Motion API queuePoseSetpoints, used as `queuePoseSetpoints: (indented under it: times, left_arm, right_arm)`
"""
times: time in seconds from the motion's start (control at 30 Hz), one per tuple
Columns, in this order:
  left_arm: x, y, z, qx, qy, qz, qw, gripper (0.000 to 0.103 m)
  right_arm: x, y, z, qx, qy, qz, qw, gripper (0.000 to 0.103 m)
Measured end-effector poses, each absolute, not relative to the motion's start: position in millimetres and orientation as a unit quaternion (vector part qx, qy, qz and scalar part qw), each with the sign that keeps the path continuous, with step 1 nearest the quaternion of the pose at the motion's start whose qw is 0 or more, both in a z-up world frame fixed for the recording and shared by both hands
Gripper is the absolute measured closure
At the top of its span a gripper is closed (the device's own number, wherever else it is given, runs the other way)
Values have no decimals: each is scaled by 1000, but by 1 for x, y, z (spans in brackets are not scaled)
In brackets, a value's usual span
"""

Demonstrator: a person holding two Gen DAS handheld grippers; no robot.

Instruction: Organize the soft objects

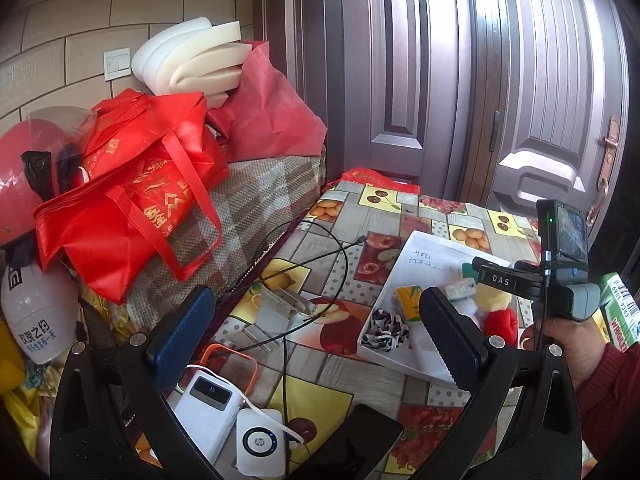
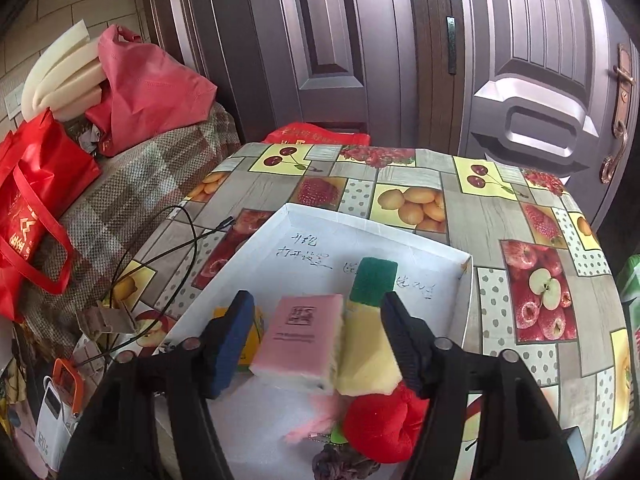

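Note:
A white shallow box (image 2: 256, 256) sits on the fruit-print table. In the right wrist view it holds a pink tissue pack (image 2: 300, 340), a yellow-green sponge (image 2: 370, 312), a yellow pack (image 2: 256, 332) and a red plush (image 2: 380, 424). My right gripper (image 2: 320, 340) is open just above the tissue pack and sponge. In the left wrist view the box (image 1: 416, 248) also holds a black-and-white scrunchie (image 1: 386, 328) and a yellow pack (image 1: 408, 300). My left gripper (image 1: 316, 344) is open and empty, left of the box. The right gripper (image 1: 532, 280) shows over the box.
Red bags (image 1: 132, 200) and white foam (image 1: 192, 56) lie on a checked cushion at left. Black cables (image 1: 312, 272), white power banks (image 1: 208, 404) and a black phone (image 1: 352, 444) lie on the table (image 2: 500, 208). A brown door stands behind. A green-white pack (image 1: 616, 312) is at right.

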State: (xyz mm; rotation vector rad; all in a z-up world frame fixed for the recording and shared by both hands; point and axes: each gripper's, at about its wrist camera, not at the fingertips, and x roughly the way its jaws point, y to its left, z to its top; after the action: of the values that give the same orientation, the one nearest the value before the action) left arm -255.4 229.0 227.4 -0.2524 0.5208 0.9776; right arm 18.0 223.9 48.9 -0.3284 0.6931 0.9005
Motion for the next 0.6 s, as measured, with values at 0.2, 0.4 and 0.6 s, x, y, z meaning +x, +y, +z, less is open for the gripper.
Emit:
queuePoseSetpoints:
  times: [0.2,0.4,0.6]
  left_arm:
    - [-249,228,233,-127,246,445,852,0]
    - [-223,211,236,-108,256,424,862,0]
    - [-214,174,264,-92,236,452,855,0]
  right_arm:
    - [16,195,73,-98,321,421,843,0]
    - [-15,129,117,-71,219,436,870,0]
    - [-40,59,173,-61,145,400,903,0]
